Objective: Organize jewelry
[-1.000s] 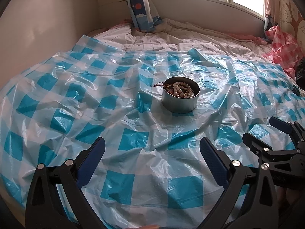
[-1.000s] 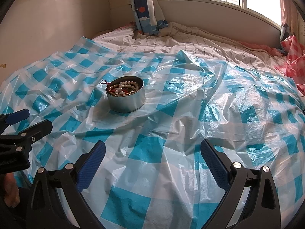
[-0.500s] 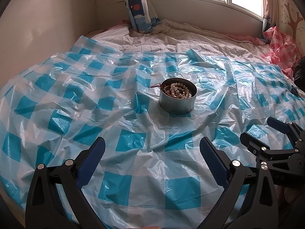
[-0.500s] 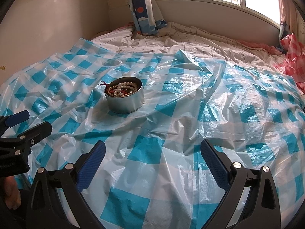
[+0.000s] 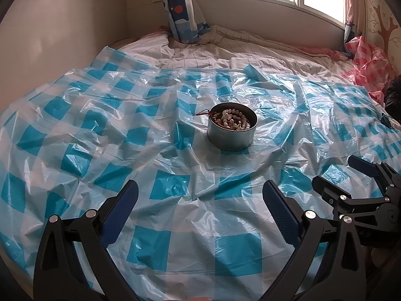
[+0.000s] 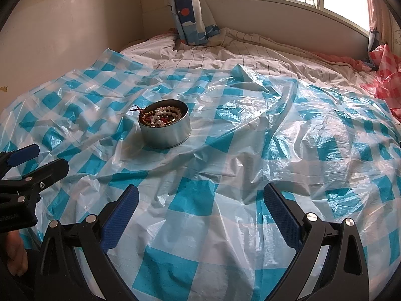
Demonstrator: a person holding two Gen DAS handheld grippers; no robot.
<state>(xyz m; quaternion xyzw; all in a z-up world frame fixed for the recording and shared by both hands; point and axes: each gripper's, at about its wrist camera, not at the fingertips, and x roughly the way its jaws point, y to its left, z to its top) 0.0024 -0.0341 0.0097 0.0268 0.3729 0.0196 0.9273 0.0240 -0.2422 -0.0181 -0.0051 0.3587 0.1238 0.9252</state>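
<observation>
A round metal tin [image 5: 231,138] stands upright on a blue-and-white checked plastic sheet [image 5: 100,135] spread over a bed. It holds beaded bracelets [image 5: 231,121], and a red cord [image 5: 200,113] hangs over its left rim. The tin also shows in the right wrist view [image 6: 164,130]. My left gripper [image 5: 199,200] is open and empty, well short of the tin. My right gripper [image 6: 200,202] is open and empty, nearer than the tin and to its right. Each gripper shows at the edge of the other's view, the right one [image 5: 335,173] and the left one [image 6: 37,159].
The plastic sheet is crumpled, with raised folds [image 6: 283,100] right of the tin. A striped bedsheet [image 5: 238,52] lies behind it. A wall [image 5: 50,37] runs along the left, a curtain [image 5: 180,7] hangs at the back, and a pink checked bag [image 5: 368,62] lies far right.
Both grippers have drawn back a little and tilted up, so the tin sits slightly farther and higher in both views. Both stay open and empty.
</observation>
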